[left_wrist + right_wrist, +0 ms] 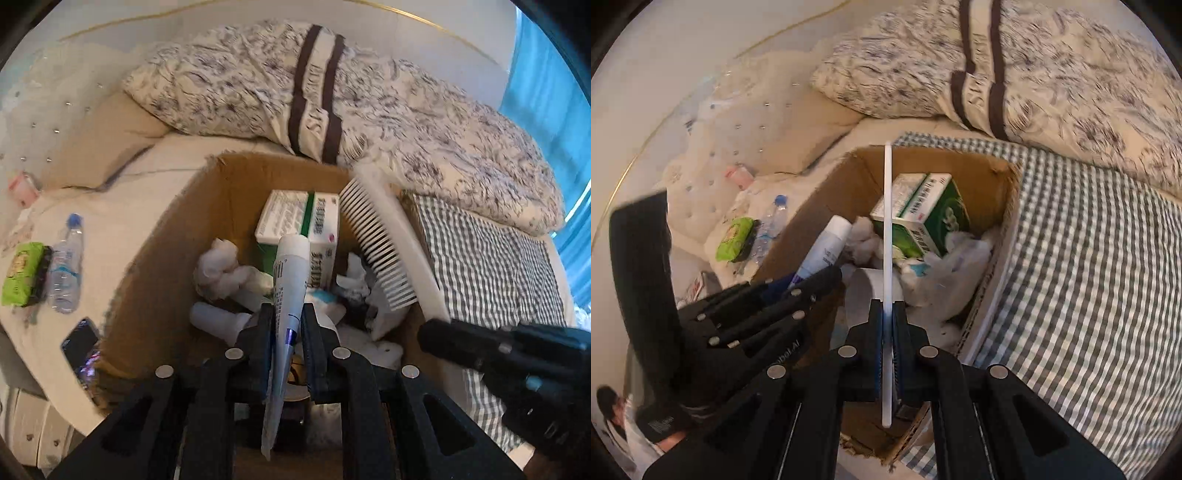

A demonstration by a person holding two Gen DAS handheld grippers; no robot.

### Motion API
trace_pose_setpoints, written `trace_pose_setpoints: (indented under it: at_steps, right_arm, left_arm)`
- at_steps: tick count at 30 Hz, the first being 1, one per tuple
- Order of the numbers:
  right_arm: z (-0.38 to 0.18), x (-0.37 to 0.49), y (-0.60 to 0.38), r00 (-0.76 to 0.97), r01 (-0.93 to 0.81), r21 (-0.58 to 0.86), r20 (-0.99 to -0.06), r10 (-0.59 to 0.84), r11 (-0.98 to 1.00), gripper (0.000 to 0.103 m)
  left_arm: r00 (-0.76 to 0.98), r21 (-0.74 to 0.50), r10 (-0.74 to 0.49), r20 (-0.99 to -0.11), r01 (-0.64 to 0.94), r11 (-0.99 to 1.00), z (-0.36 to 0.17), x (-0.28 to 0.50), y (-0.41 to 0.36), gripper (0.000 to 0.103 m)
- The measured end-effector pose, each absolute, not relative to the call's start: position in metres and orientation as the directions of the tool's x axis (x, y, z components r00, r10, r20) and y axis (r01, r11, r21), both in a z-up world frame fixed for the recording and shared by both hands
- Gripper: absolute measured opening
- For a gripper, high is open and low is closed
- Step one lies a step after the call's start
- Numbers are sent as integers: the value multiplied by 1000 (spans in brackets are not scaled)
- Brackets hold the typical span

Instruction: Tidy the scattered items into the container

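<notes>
**Two grippers, each gripping an item over the box**

Both grippers sit at the near edge of the cardboard box (155,258), which fills the middle of each frame on the bed.

Left wrist view: the left gripper (287,325) is clenched on a white tube (290,273), cap end pointing up the frame over the box. To the right, a white comb (376,247) shows its full row of teeth, slanting from the box's far right corner down toward the right gripper's black body (517,354) at lower right. Inside the box lie a green-and-white carton (295,218), crumpled tissue (221,273) and a small white bottle (218,317). At left of the frame, on the sheet outside the box, lie a water bottle (66,262), a green packet (22,273) and a dark phone (79,343).

Right wrist view: the right gripper (887,332) grasps the comb (887,221), here seen edge-on as a thin white strip running up the frame's middle; no teeth are visible. The left gripper (812,284) comes in from the lower left, the tube (827,243) sticking out above the box's left wall (798,236). The carton (923,214) stands at the back of the box. A checked cloth (1089,277) covers the right of the frame, and a patterned pillow (1052,66) lies across the top. The phone does not show here; the water bottle (774,221) and packet (735,238) lie at middle left.
</notes>
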State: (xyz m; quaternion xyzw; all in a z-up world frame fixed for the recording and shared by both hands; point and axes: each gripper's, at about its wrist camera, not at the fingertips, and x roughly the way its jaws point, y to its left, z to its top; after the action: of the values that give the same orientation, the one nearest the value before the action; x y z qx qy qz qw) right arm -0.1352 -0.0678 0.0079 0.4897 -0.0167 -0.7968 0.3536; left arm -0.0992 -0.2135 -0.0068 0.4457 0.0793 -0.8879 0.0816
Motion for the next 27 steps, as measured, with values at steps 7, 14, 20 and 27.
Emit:
trace_pose_setpoints:
  at_steps: [7, 14, 20, 27]
  right_arm:
    - [24, -140, -33, -365, 488, 373, -734, -573, -789, 61]
    - [62, -120, 23, -498, 421, 355, -679, -539, -835, 61]
    - [85, -95, 74, -660, 312, 219, -650, -376, -925, 73]
    - [60, -61, 147, -763, 52, 175, -628, -152, -983, 102]
  left_arm:
    - [-652, -97, -59, -756, 201, -975, -2, -94, -207, 82]
    - [-697, -63, -74, -714, 169, -984, 35, -89, -176, 85]
    - [-759, -43, -85, -645, 148, -988, 69, -78, -139, 101]
    - [-802, -60, -28, -596, 79, -995, 63, -72, -88, 103]
